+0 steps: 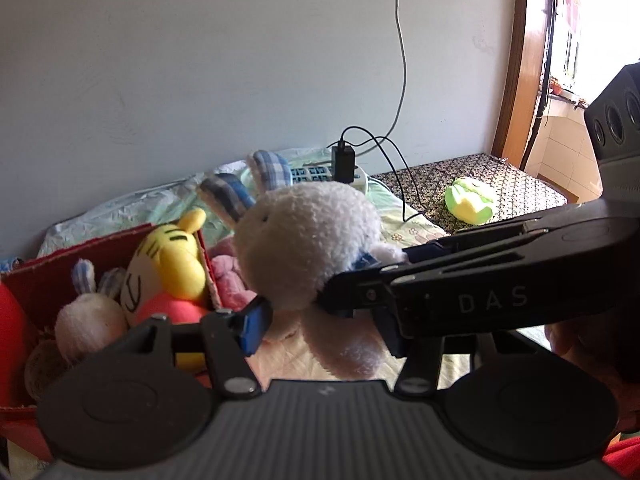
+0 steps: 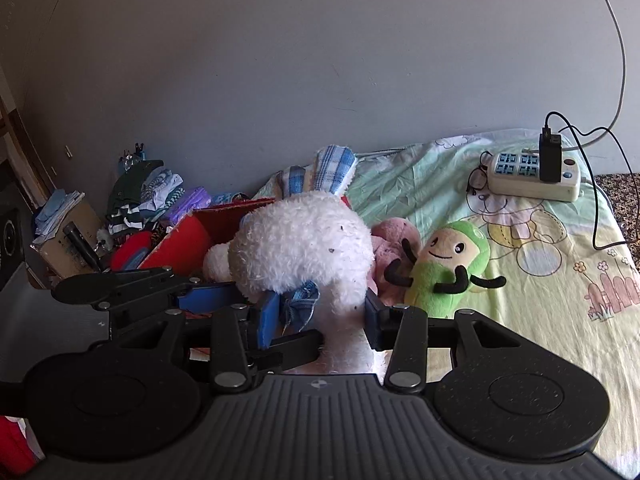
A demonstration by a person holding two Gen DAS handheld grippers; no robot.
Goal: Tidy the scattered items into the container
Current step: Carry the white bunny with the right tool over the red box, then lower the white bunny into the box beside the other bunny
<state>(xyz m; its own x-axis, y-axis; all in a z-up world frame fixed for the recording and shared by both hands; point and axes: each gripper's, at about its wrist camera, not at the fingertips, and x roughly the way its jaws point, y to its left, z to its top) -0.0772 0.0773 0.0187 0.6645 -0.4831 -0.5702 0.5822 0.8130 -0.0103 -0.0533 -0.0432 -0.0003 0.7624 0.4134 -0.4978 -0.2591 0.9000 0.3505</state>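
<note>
A white plush rabbit (image 1: 308, 240) (image 2: 304, 244) with blue plaid ears hangs above the bed, held from two sides. My left gripper (image 1: 324, 332) is shut on its lower body, blue pads pressing in. My right gripper (image 2: 322, 320) is shut on its neck by the denim bow; in the left wrist view it reaches in from the right. To the left stands the red box (image 1: 60, 268) (image 2: 188, 240), holding a yellow tiger plush (image 1: 172, 264) and a small white rabbit (image 1: 88, 320). A pink plush (image 1: 230, 276) (image 2: 390, 248) and a green plush (image 2: 448, 268) lie on the sheet beside the box.
A power strip (image 1: 320, 176) (image 2: 532, 176) with a black charger and cables lies by the wall. Another green plush (image 1: 472, 200) rests on a dark patterned cloth at the right. Folded clothes (image 2: 148, 196) and boxes pile up left of the bed. A wooden frame (image 1: 520, 60) stands at the far right.
</note>
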